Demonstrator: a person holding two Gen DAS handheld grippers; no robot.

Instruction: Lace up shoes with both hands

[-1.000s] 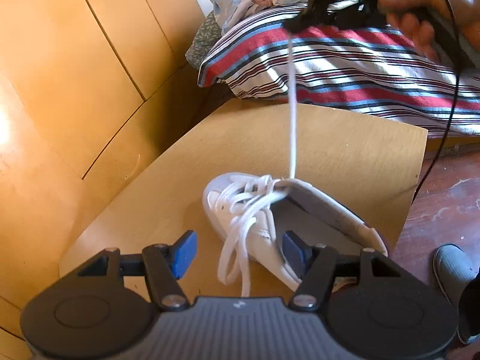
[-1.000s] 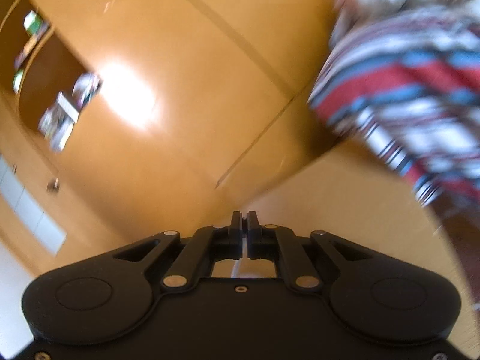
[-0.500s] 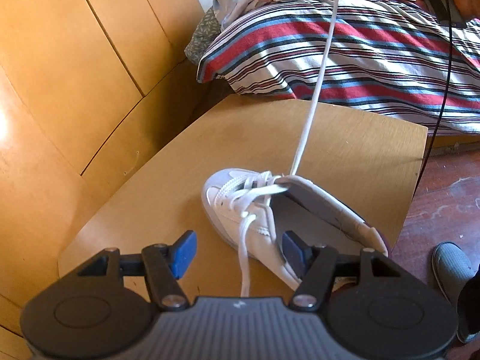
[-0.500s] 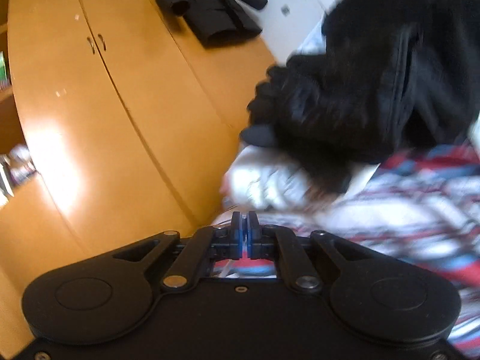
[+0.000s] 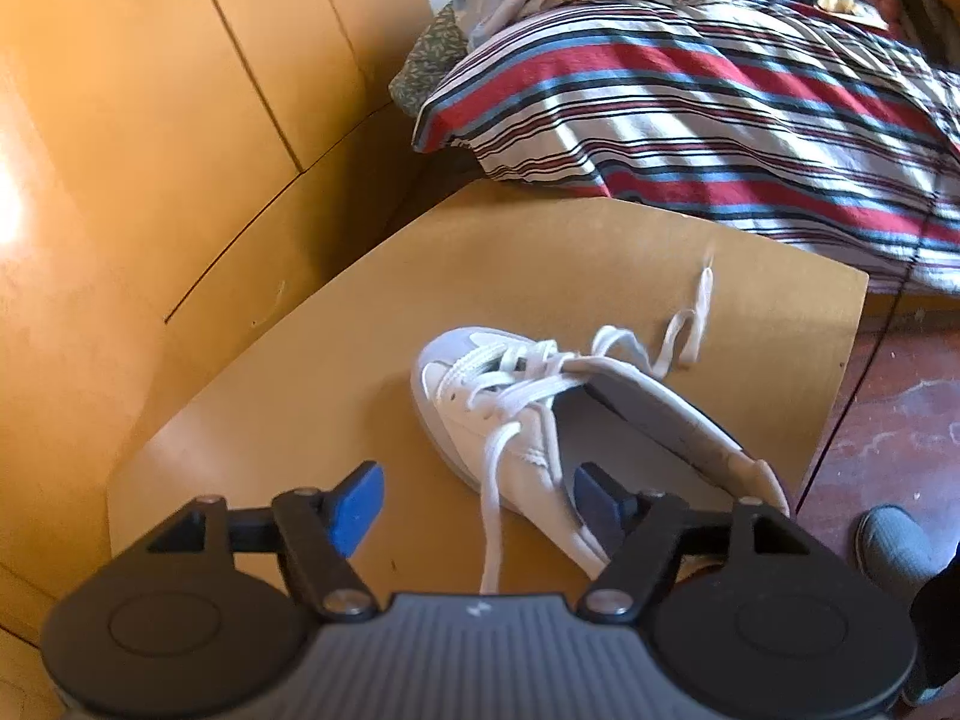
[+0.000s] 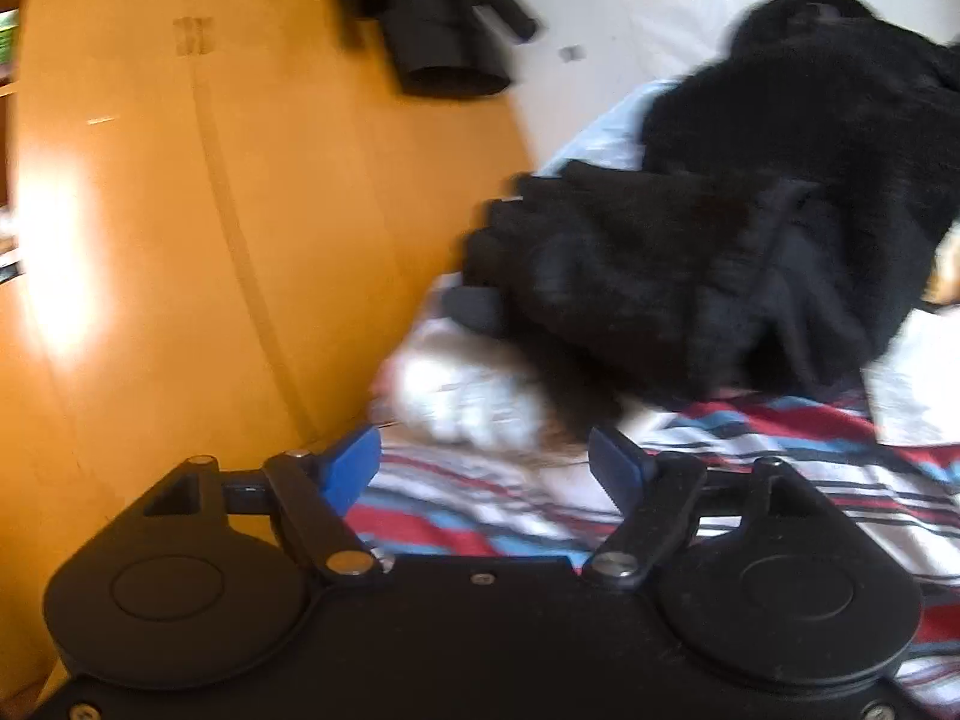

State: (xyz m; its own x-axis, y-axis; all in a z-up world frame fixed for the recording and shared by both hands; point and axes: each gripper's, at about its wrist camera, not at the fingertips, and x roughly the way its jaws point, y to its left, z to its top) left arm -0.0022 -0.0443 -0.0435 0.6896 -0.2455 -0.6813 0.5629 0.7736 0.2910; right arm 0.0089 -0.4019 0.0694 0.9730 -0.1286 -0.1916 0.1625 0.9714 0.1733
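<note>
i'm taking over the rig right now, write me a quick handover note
Left hand-held gripper: jaws opening, nothing pinched; one lace end hangs down between them, untouched.
Right hand-held gripper: jaws opening, empty, aimed at the striped blanket, away from the shoe.
White shoe lies on its side on the wooden table; the other lace end lies loose on the table beyond it.
Done: laces crossed through the front eyelets.
Left: pick up both ends, finish lacing and tie.
</note>
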